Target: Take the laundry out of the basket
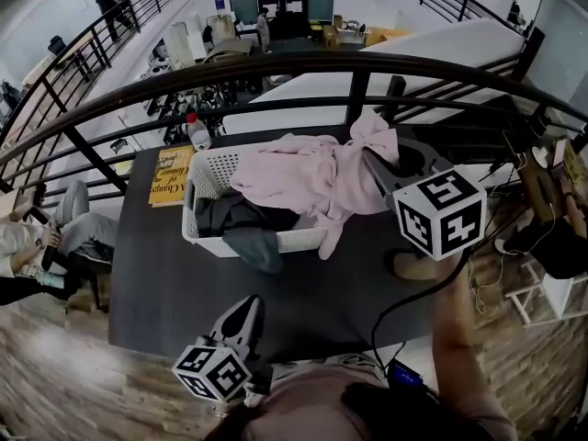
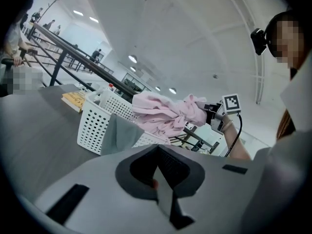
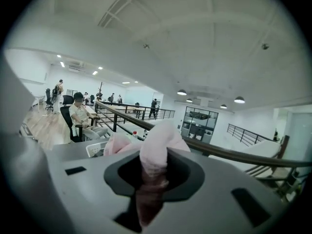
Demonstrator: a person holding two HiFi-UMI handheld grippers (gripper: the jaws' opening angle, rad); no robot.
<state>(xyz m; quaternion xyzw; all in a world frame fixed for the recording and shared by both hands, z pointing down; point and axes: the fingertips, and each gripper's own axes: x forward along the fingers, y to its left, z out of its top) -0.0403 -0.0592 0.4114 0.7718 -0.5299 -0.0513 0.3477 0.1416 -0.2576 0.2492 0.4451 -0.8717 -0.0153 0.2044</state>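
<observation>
Your right gripper (image 3: 152,179) is clamped on the pink garment (image 1: 308,177), whose length trails left into the basket (image 1: 204,165). Your left gripper (image 1: 246,312), jaws together and empty, hangs on the near side

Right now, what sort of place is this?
Probably a mezzanine in an open-plan office or lab: a dark table stands beside a curved black railing, cluttered workstations lie below it, and a person sits nearby.

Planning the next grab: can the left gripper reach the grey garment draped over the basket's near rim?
Probably yes: the grey garment hangs facing the left gripper, with only bare table between them.
</observation>
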